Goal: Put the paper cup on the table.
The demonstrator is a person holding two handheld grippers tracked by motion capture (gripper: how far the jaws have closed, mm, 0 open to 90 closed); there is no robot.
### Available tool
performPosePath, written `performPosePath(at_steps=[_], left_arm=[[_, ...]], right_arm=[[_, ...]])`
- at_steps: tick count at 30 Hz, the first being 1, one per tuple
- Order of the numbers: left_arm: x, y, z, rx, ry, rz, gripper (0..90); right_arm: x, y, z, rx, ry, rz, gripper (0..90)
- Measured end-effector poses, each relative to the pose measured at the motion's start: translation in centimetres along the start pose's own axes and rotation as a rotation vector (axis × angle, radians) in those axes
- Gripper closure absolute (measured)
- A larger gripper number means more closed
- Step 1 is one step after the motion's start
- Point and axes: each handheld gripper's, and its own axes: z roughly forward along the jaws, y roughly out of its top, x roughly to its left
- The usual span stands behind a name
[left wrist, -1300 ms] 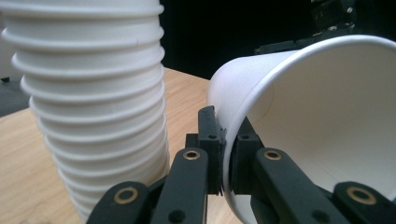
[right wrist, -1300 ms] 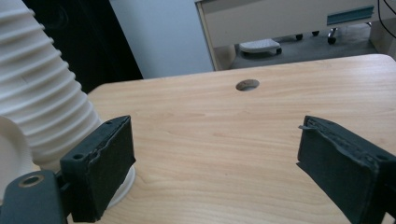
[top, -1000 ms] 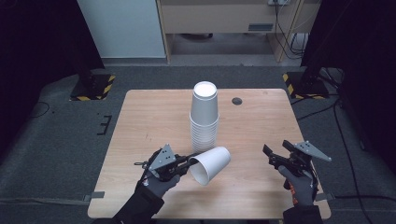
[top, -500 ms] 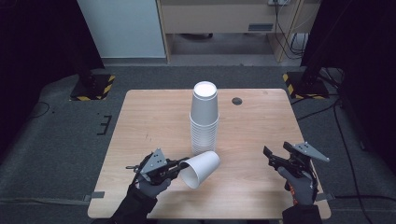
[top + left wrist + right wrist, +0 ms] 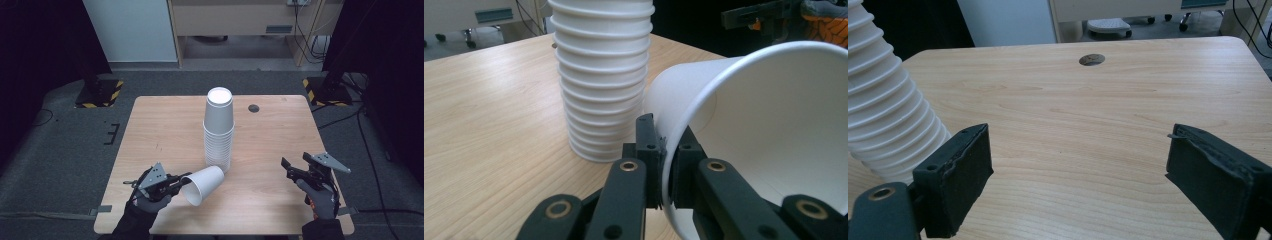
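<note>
One cup [image 5: 202, 184] is off the stack [image 5: 218, 131]; my left gripper [image 5: 176, 182] pinches its rim, holding it tilted beside the stack's base. My right gripper [image 5: 296, 172] waits wide open, empty. Many cups remain stacked.

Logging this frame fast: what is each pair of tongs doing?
Left tongs: closed on the paper cup rim.
Right tongs: open, holding nothing.
</note>
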Motion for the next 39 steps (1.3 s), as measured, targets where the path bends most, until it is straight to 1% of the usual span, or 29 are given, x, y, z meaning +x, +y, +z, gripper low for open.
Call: performPosePath(at_steps=[8,10,14,17,18,21,22,25,27,28,30,33,35,37,38,39], left_arm=[[0.3,-0.4,-1.0,0.017,0.023,-0.004,85.0],[0.4,-0.5,-1.1,0.019,0.025,-0.002,85.0],[0.9,-0.7,-1.8,0.017,0.03,-0.024,85.0],[1.0,-0.8,-2.1,0.016,0.04,-0.03,85.0],[1.2,-0.8,-2.4,0.012,0.053,-0.037,85.0],[1.4,-0.7,-2.6,0.006,0.063,-0.045,85.0],[1.6,-0.8,-2.8,0.007,0.077,-0.052,85.0],[2.0,-0.8,-3.1,0.009,0.103,-0.064,85.0],[2.1,-0.9,-3.3,0.01,0.119,-0.071,84.9],[2.1,-0.9,-3.3,0.01,0.119,-0.071,85.0],[2.5,-0.9,-3.6,0.01,0.143,-0.089,84.9],[2.8,-0.9,-3.8,0.014,0.161,-0.096,85.0],[2.9,-0.9,-3.9,0.015,0.168,-0.096,84.9],[3.4,-1.0,-4.2,0.015,0.195,-0.107,84.9],[3.4,-1.0,-4.2,0.015,0.195,-0.107,84.9],[3.6,-1.1,-4.4,0.016,0.217,-0.114,84.9]], right_arm=[[0.0,-0.1,0.0,0.006,0.0,0.003,11.1],[-0.1,-0.2,0.0,0.009,-0.003,-0.003,11.1],[-0.1,-0.1,0.2,0.009,-0.005,0.008,11.1],[-0.1,-0.3,0.3,0.017,-0.007,-0.001,11.1],[0.0,-0.3,0.3,0.02,-0.007,-0.003,11.1],[0.0,-0.3,0.2,0.019,-0.005,-0.008,11.1],[0.0,-0.3,0.2,0.019,-0.005,-0.009,11.1],[0.0,-0.4,0.2,0.025,-0.007,-0.021,11.2],[0.0,-0.4,0.2,0.026,-0.006,-0.018,11.2],[0.0,-0.4,0.3,0.028,-0.004,-0.018,11.2],[0.1,-0.5,0.4,0.034,-0.003,-0.026,11.2],[0.1,-0.7,0.6,0.046,-0.003,-0.037,11.2],[0.1,-0.7,0.6,0.048,-0.004,-0.034,11.2],[0.0,-0.7,0.6,0.044,-0.005,-0.031,11.2],[-0.1,-0.7,0.6,0.044,-0.008,-0.032,11.3],[-0.1,-0.7,0.6,0.045,-0.01,-0.031,11.3]])
